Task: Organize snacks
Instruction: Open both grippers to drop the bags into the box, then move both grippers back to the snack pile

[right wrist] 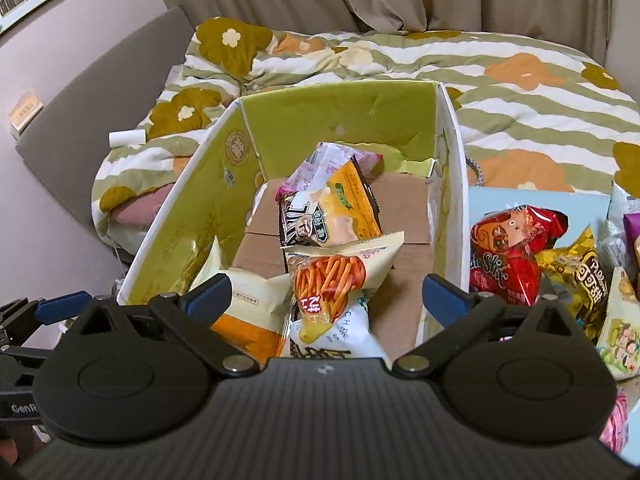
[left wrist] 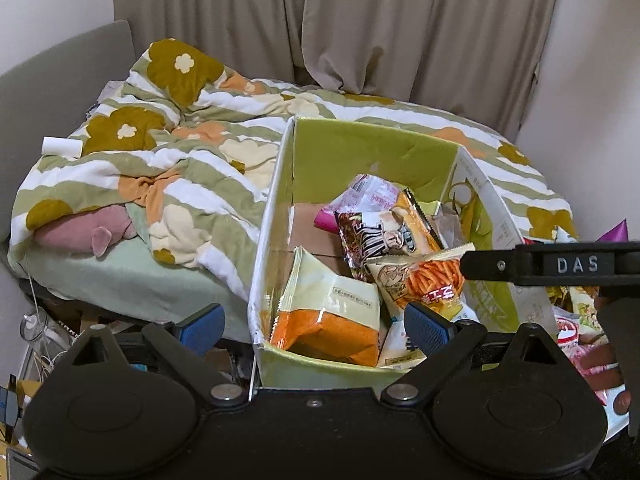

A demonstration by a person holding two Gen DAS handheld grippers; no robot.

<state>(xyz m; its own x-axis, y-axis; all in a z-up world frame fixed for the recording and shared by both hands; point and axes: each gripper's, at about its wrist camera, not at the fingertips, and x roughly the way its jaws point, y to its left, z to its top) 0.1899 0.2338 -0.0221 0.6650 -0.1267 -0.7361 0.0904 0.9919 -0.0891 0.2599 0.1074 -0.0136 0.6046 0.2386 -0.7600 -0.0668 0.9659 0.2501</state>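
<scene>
Beige curtains (left wrist: 360, 20) and a bed under a striped, flowered quilt (right wrist: 520, 92) fill the background, and an open green-lined cardboard box (right wrist: 340, 104) stands in front of the bed as the place where the snacks are gathered. Its flaps stand upright, which keeps the mouth wide for dropping packets in from above.

Several packets already lie loose on the brown floor of the box: an orange-and-cream bag (left wrist: 332, 320) at the near left corner, a bag printed with orange sticks (right wrist: 340, 276) in the middle, a dark bag with a yellow one (right wrist: 332, 216) behind it, and a white bag (right wrist: 332, 340) at the near edge on which "CHEESE" can partly be read. They lie tumbled, not stacked, so the sorting looks like simple collecting.

More snacks wait outside the box to its right, among them a red bag (right wrist: 508, 256) with script that seems to read "Potato Stix" and a gold wrapper (right wrist: 580, 280) with Chinese characters.

Above the box's near end the right hand-held gripper (right wrist: 328, 300) has its jaws spread wide, nothing pinched; the stick bag lies below the gap. The left hand-held gripper (left wrist: 316, 328) is likewise spread and empty, straddling the box's near left corner. "DAS" is stamped on the other tool's arm in the left view.
</scene>
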